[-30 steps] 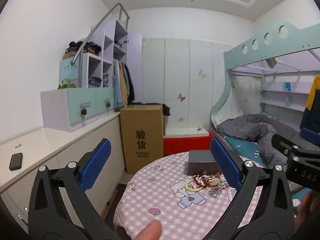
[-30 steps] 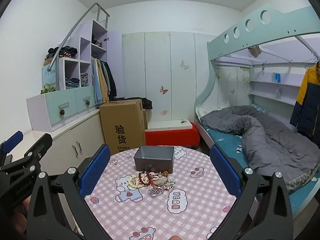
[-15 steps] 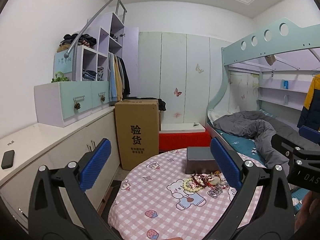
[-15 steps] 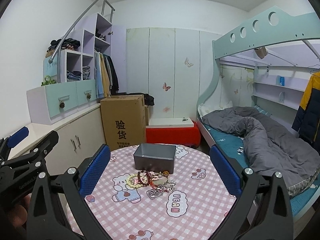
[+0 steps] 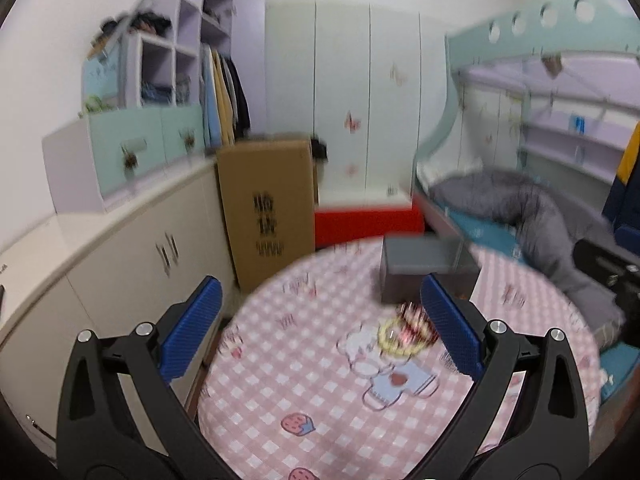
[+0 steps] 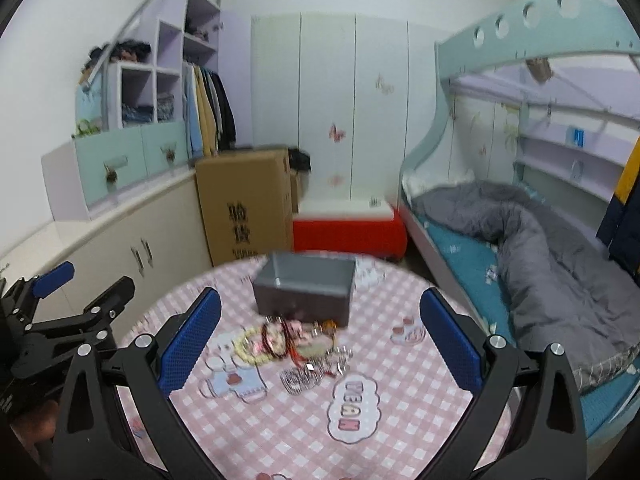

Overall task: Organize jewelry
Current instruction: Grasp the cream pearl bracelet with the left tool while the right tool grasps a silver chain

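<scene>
A heap of jewelry [image 6: 292, 344], with bead bracelets and silver pieces, lies on a round table with a pink checked cloth [image 6: 400, 440]. A grey open box [image 6: 306, 288] stands just behind the heap. In the left wrist view the heap [image 5: 404, 332] is blurred and partly hidden by my right finger, with the box [image 5: 424, 268] behind. My left gripper [image 5: 320, 332] is open and empty above the table's left side. My right gripper [image 6: 320, 332] is open and empty, held above the heap.
A tall cardboard box [image 6: 244, 208] and a red chest [image 6: 348, 228] stand behind the table. White cabinets [image 5: 120, 256] run along the left wall. A bunk bed with a grey duvet [image 6: 540, 240] is on the right.
Both grippers have moved forward and tilted down toward the table; the heap and the box look larger and nearer. Both stay open.
</scene>
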The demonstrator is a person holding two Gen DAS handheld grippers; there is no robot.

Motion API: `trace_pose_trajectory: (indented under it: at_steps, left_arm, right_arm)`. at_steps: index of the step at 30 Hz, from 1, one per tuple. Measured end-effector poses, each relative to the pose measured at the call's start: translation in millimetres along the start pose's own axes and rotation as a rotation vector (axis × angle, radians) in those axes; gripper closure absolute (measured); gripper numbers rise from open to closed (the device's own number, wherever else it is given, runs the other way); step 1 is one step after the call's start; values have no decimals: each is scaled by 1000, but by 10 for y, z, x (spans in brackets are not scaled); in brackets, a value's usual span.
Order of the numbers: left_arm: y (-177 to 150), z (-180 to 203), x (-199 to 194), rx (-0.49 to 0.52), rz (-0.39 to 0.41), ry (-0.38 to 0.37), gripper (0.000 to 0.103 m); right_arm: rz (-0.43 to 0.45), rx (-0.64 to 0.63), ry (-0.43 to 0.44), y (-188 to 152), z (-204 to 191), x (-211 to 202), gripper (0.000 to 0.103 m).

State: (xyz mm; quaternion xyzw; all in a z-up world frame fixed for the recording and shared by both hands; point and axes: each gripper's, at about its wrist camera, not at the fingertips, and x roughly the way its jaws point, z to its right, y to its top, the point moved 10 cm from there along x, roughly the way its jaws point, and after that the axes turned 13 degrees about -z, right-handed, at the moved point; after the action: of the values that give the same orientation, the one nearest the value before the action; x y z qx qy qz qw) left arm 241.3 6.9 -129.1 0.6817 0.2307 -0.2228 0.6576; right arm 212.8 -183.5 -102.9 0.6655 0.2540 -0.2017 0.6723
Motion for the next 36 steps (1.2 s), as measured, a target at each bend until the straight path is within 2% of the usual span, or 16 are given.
trace_pose_trajectory:
  at_steps: [7, 11, 13, 17, 21, 23, 24, 27, 29, 30, 32, 35, 36]
  left_arm:
    - [-503, 140, 1023, 70, -277, -4, 6]
    - [-605, 251, 1356, 86, -352, -25, 6]
    - [-596, 307, 1494, 88, -377, -42, 6]
    - [-570, 354, 1695, 127, -415, -26, 6]
    - [-606, 425, 1823, 144, -458, -60, 18]
    - [-586, 448, 1833, 140, -457, -99, 33]
    - [-588, 466, 1842, 144, -459, -111, 51]
    - [-594, 538, 1822, 179, -453, -144, 70]
    - [-590, 643, 1803, 234, -444, -139, 81]
    - [-591, 695, 1797, 249, -444, -153, 92]
    - [-580, 743, 1778, 254, -441, -175, 94]
    - [-582, 683, 1714, 188, -444, -238, 94]
    - [-579, 651, 1697, 175, -442, -245, 94]
  right_arm:
    - [-254, 42, 0, -607, 301, 706, 7]
    - [-344, 72, -1, -794, 437, 912, 7]
    - [-367, 72, 2, -836, 466, 999, 7]
    - [-399, 76, 11, -833, 500, 1120, 7]
    - [-417, 67, 17, -815, 515, 1209, 7]
    - [-429, 68, 22, -821, 510, 1252, 7]
    - [-434, 66, 25, -819, 499, 1277, 7]
    - [-445, 51, 40, -816, 456, 1326, 7]
    - [-455, 38, 59, -824, 400, 1364, 7]
    - [-462, 32, 70, -833, 363, 1378, 7]
    - [-477, 12, 98, -864, 275, 1413, 7]
    - [-490, -3, 131, -882, 168, 1459, 8]
    - [-485, -2, 151, -858, 130, 1481, 13]
